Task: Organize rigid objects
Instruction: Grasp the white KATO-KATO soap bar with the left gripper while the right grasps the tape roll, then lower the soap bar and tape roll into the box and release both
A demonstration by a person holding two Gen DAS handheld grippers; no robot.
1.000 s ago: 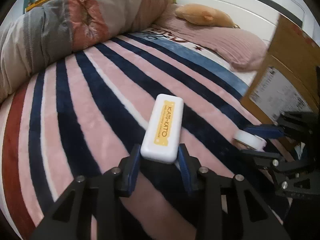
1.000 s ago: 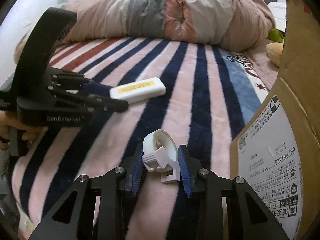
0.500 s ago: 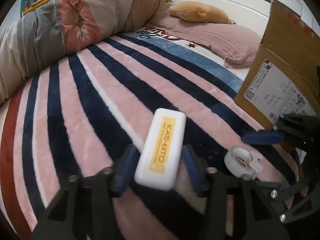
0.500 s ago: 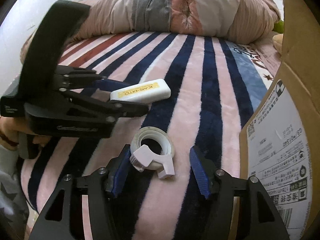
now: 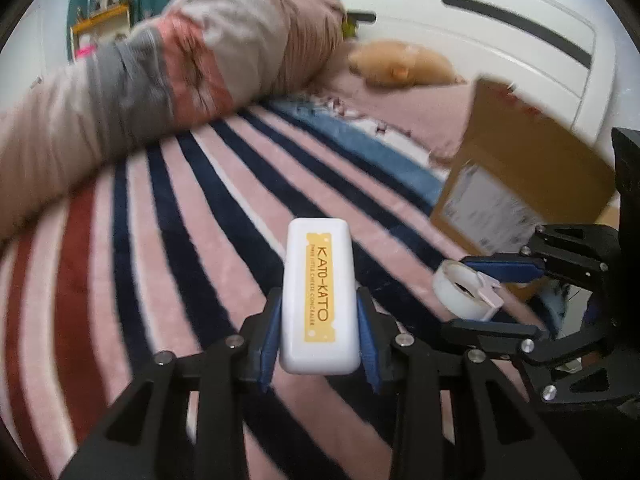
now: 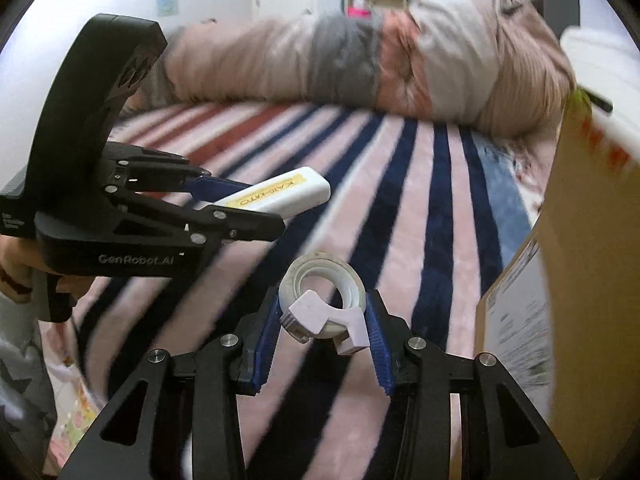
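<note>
My left gripper [image 5: 319, 336] is shut on a white KATO-KATO box [image 5: 318, 292] with a yellow label and holds it above the striped bed cover. The same box [image 6: 280, 196] shows in the right wrist view, sticking out of the left gripper [image 6: 244, 208]. My right gripper [image 6: 324, 332] is shut on a white tape roll in its dispenser [image 6: 322, 300], also lifted off the cover. In the left wrist view the tape roll [image 5: 464, 290] sits between the right gripper's fingers [image 5: 504, 268] at the right.
A cardboard box [image 5: 524, 176] stands on the bed at the right, close beside the right gripper [image 6: 580, 280]. A rolled duvet [image 5: 168, 76] lies along the far side. Pillows and a plush toy [image 5: 400, 64] lie near the white headboard.
Both grippers, open around their objects half a second ago, have closed on them and lifted them off the bed cover. The views are blurred by this upward motion.
</note>
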